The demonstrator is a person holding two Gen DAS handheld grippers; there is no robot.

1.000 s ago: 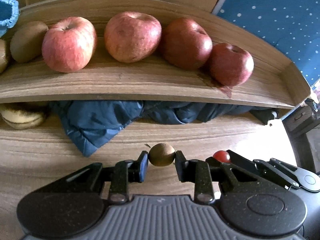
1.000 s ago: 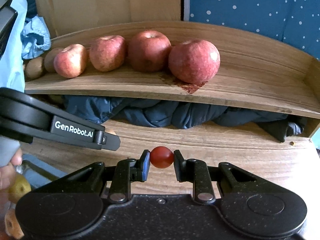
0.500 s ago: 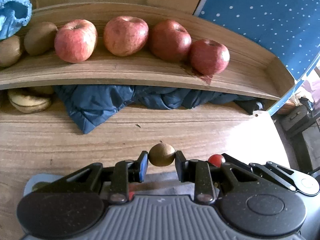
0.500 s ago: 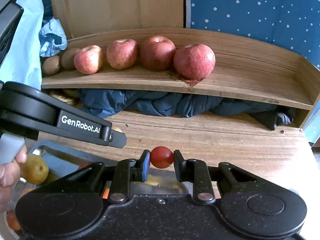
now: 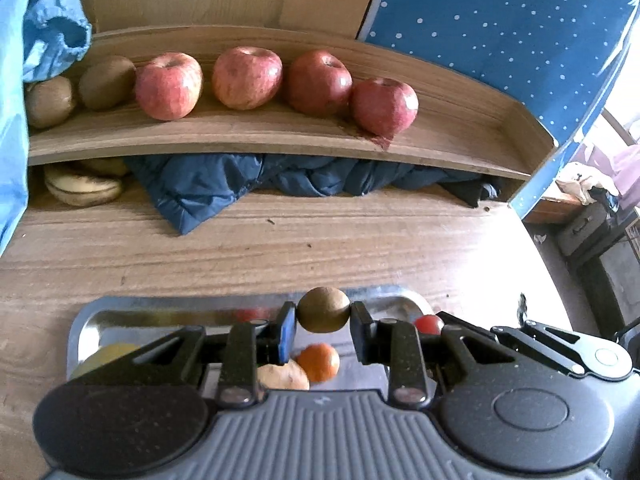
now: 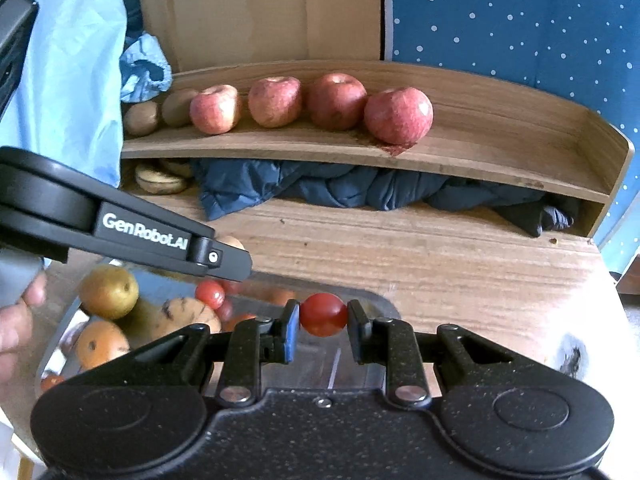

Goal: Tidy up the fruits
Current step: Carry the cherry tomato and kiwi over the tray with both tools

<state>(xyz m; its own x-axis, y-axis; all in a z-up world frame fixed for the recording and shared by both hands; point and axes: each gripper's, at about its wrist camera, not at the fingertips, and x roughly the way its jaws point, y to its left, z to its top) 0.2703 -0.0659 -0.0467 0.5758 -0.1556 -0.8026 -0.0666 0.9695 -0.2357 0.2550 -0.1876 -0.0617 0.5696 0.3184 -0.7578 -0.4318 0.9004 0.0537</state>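
Observation:
My left gripper (image 5: 323,316) is shut on a small brown kiwi (image 5: 323,309), held over the far edge of a metal tray (image 5: 92,316). My right gripper (image 6: 323,315) is shut on a red cherry tomato (image 6: 323,314), above the same tray's (image 6: 384,300) right end. The tray holds an orange (image 5: 319,361), a pear (image 6: 109,291), a tomato (image 6: 209,294) and other fruit. On the wooden shelf (image 5: 256,140) stand several red apples (image 5: 245,77) in a row, with two kiwis (image 5: 105,82) at their left. The left gripper's body (image 6: 120,226) crosses the right wrist view.
A dark blue quilted cloth (image 5: 248,180) is stuffed under the shelf, with a pale sliced fruit (image 5: 82,190) at its left. Light blue fabric (image 6: 72,60) hangs at the left. A blue dotted wall (image 5: 500,20) stands at the right. A hand (image 6: 16,320) shows at the left edge.
Both grippers have drawn back from the shelf, each keeping its fruit. The shelf looks smaller and farther, and the metal tray with fruit has come into view beneath them.

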